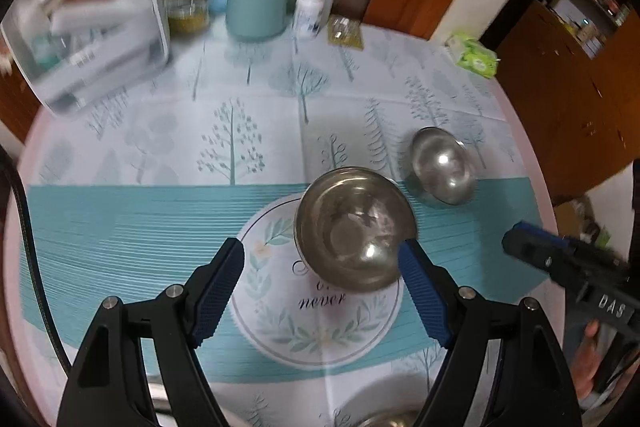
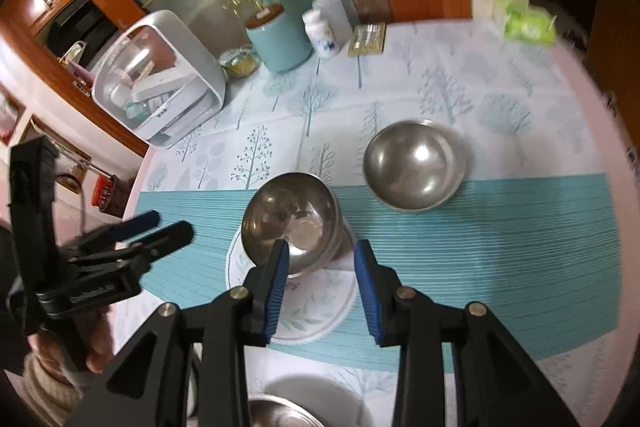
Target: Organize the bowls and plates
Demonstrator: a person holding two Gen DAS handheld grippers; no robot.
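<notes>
Two steel bowls and a printed plate on our round surface

We hold the left tongs (image 1: 322,259) spread wide with nothing between the pads, above the floral plate (image 1: 280,327), which lies on the teal band of the tree-print tablecloth (image 1: 160,227). A steel bowl (image 1: 354,227) sits on that plate's far edge, and a second steel bowl (image 2: 414,165) stands apart to its right on the surface (image 2: 576,67). Our right tongs (image 2: 322,259) are partly spread and grip nothing, hovering just in front of the nearer bowl. Another bowl's rim (image 2: 276,413) shows at the near edge.
</notes>
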